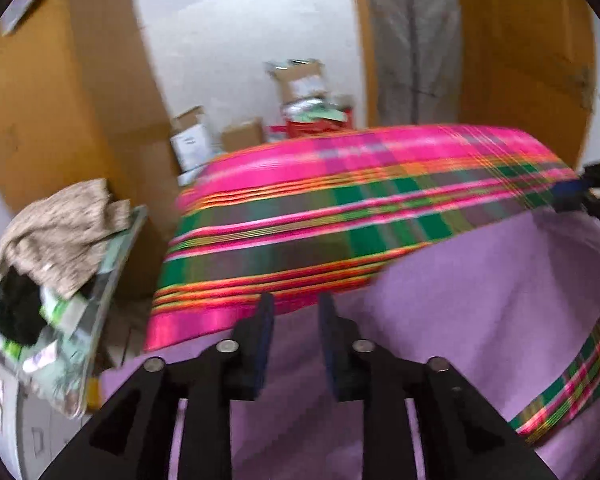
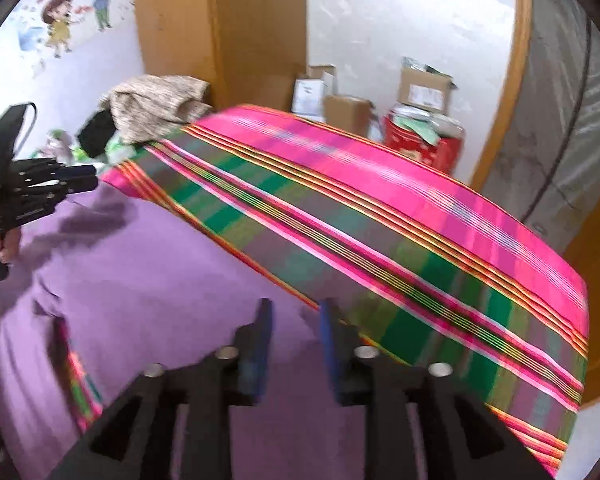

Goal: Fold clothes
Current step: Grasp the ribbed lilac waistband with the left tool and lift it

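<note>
A purple garment [image 1: 480,288] lies spread flat on a table covered by a pink and green plaid cloth [image 1: 340,184]. It also shows in the right wrist view [image 2: 148,280] on the plaid cloth [image 2: 380,220]. My left gripper [image 1: 296,304] is open and empty, hovering over the garment's far edge. My right gripper [image 2: 296,308] is open and empty above the garment near its edge. The left gripper [image 2: 80,178] also shows at the left of the right wrist view. The right gripper [image 1: 580,192] shows at the right edge of the left wrist view.
A pile of beige and dark clothes [image 1: 60,232] sits on a stack at the table's left end, also in the right wrist view [image 2: 156,104]. Cardboard boxes [image 2: 424,88] and a red container [image 2: 424,144] stand behind the table. A wooden door frame [image 1: 520,60] is at the back.
</note>
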`<state>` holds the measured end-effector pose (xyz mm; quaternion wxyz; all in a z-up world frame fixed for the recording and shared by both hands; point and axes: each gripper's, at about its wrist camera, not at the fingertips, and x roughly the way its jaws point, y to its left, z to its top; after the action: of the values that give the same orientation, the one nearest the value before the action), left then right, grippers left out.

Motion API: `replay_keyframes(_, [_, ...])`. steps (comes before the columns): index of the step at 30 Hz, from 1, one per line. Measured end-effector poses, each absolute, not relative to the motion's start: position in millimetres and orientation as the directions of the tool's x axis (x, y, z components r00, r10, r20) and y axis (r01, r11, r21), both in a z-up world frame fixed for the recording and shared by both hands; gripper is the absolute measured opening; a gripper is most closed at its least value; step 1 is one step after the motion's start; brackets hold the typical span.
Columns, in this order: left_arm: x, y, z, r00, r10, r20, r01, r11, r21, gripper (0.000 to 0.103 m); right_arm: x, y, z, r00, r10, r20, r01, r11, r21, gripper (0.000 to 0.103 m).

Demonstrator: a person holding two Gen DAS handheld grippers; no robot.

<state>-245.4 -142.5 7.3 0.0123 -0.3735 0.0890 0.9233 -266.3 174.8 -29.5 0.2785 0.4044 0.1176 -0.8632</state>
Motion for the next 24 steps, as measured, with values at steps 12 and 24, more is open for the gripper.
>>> replay_keyframes(12, [-231.5, -267.6, -28.0, -0.611, -0.197, -0.767, 0.158, -0.979, 0.126, 0.032, -282.5, 97.6, -55.4, -0.421, -0.437, -0.795, 0.675, -0.737, 0.048, 0.036])
replay_keyframes(24, [-252.1, -292.9, -50.5, -0.569, -0.107, -0.815, 0.157, -0.987, 0.020, 0.045, -314.9, 73.6, -80.0, -0.338, -0.463, -0.819, 0.701, -0.705, 0.109, 0.037])
